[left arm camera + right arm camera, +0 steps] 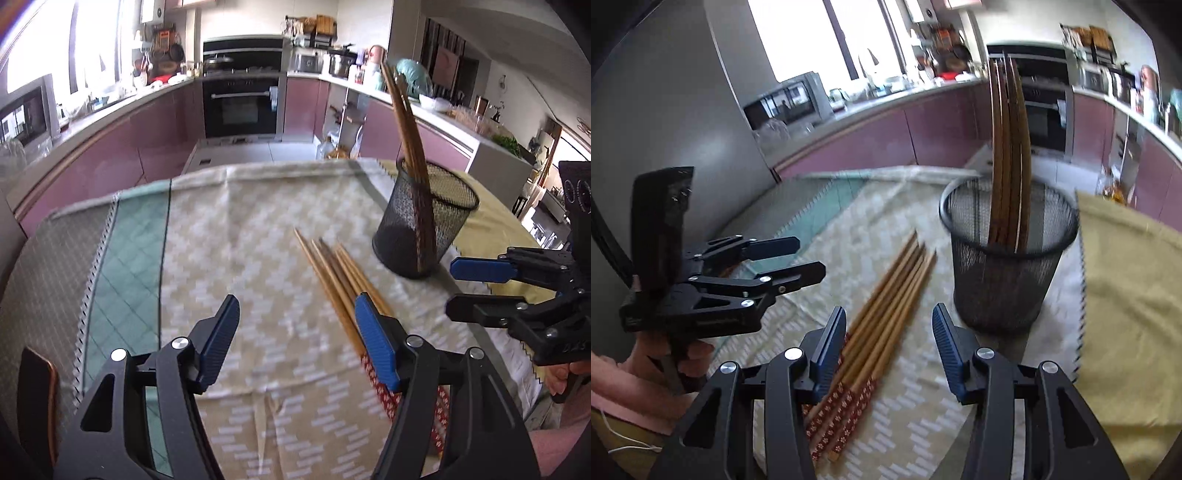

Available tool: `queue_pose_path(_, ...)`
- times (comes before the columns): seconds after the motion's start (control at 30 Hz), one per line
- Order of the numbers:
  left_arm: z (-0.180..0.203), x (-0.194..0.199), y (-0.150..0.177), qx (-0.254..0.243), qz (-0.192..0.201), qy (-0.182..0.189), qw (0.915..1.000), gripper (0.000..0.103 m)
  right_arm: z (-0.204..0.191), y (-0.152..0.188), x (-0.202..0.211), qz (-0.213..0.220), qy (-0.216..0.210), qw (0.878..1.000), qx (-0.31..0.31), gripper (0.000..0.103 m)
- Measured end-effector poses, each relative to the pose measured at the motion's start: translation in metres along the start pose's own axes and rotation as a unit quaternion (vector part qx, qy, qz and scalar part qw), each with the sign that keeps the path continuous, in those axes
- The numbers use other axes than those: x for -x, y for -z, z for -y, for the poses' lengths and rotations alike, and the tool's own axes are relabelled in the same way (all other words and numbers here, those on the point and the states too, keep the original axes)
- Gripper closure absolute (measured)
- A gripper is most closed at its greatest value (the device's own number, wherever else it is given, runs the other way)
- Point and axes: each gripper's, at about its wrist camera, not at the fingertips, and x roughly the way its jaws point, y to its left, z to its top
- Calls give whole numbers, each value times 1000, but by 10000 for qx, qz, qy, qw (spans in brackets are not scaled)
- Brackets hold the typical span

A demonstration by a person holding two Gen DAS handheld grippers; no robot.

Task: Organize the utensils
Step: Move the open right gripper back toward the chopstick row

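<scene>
We see wooden chopsticks (890, 291) lying bundled on the cloth beside a black mesh cup (1004, 273) holding upright chopsticks (1008, 155).

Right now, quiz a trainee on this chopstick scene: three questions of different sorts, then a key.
1. True or false: the mesh cup lies on its side.
2. The loose chopsticks on the cloth have which ends? A plain B red patterned C metal
3. Fill in: both the left gripper and the right gripper are ____.

Key: 1 false, it stands upright holding chopsticks; 2 B; 3 open, nothing held.
</scene>
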Motion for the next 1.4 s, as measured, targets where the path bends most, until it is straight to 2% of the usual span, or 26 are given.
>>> queue_pose_path(0.6, 18, -8, 11, -102, -152, -109, 9998, 39, 2, 19, -23, -263, 174, 9992, -257, 57)
queue_pose_path(1.17, 22, -33, 19, -203, -536, -252, 9980, 40, -4, 23, -35, -367, 491, 9981, -59, 60)
queue_pose_path(1.4, 23, -33, 19, -209, -510, -176, 9983, 40, -7, 22, -40, -416, 660, 9969, 102, 63)
